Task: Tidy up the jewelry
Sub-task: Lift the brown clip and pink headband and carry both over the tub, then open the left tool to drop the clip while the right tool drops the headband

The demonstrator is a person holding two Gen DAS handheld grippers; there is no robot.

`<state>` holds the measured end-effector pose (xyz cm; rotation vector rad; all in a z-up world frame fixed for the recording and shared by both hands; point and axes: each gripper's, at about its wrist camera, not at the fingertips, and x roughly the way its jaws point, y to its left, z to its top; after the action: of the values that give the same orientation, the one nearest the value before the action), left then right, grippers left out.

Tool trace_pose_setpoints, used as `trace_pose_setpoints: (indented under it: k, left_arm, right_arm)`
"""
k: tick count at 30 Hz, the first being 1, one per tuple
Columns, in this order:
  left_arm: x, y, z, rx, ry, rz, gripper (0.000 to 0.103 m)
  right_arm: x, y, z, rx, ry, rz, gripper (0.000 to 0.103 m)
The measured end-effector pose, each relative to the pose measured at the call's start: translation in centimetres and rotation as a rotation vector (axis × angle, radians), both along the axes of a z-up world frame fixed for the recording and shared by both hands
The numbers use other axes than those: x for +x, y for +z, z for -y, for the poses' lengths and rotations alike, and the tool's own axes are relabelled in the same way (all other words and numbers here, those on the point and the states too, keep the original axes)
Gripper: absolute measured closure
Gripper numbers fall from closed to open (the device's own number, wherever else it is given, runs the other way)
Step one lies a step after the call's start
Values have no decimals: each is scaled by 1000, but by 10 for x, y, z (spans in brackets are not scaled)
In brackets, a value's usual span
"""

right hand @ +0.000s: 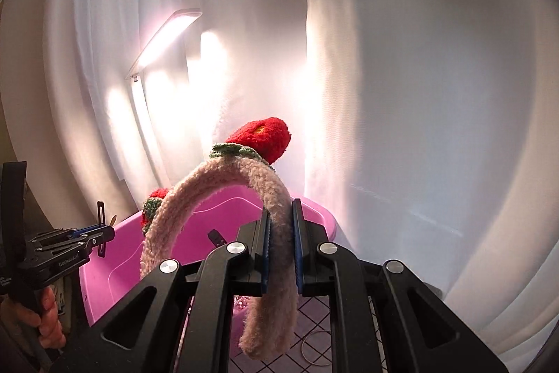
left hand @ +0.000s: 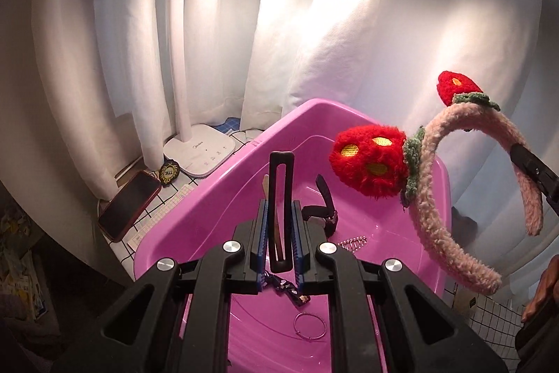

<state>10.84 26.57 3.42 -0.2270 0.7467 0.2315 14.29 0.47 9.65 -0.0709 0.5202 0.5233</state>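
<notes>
Hair clip and plush headband held over a pink bin

The black hair clip (left hand: 280, 212), long axis upright, is clamped in the left gripper (left hand: 279, 233) above the pink bin (left hand: 216, 184). The headband (right hand: 279, 233) is pinched at one leg by the right gripper (right hand: 281, 243), its arch raised, red strawberries (left hand: 370, 163) turned leftward. Open air is seen above the rim; a curtain (right hand: 419, 93) hangs close behind.

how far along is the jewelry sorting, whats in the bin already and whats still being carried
Already lying in the pink bin: a black watch, a thin ring bangle, a small studded piece and a dark patterned strap. In hand: the left gripper is shut on a black slotted clip, the right gripper on the fuzzy strawberry headband, both above the bin. Left: setting these two down.
</notes>
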Motion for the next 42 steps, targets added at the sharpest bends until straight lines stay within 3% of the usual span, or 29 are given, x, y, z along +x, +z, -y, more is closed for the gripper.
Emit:
trace_pose_setpoints:
  k: [7,21,24,25,26,27,28,42]
  left_arm:
    - [20,-24,-19,-32,-10,-81,91]
    - [44,-61,-30,-92,19,-265,90]
    - [44,-63,-30,-95,32,-288,64]
    - [44,-62,-29,-91,37,-290,43]
    - [43,-60,-28,-90,31,-279,35]
    - [42,-57,-26,-76,31,-272,30]
    - [41,-55,-25,-56,37,-266,22]
    - [34,-54,-31,-71,81,-265,11]
  right_arm:
    - [24,-25,-53,-111,47,-75,92]
    - [73,-67,-103,-279,72,-285,91]
    - [78,-73,-105,-296,72,-323,87]
    - [79,-74,-105,-303,74,-335,80]
    - [79,-74,-105,-309,71,-338,73]
    - [78,-73,-105,-306,69,-332,58]
    - [76,-72,-104,-299,67,-325,49]
    - [73,-61,-103,-288,58,-315,44]
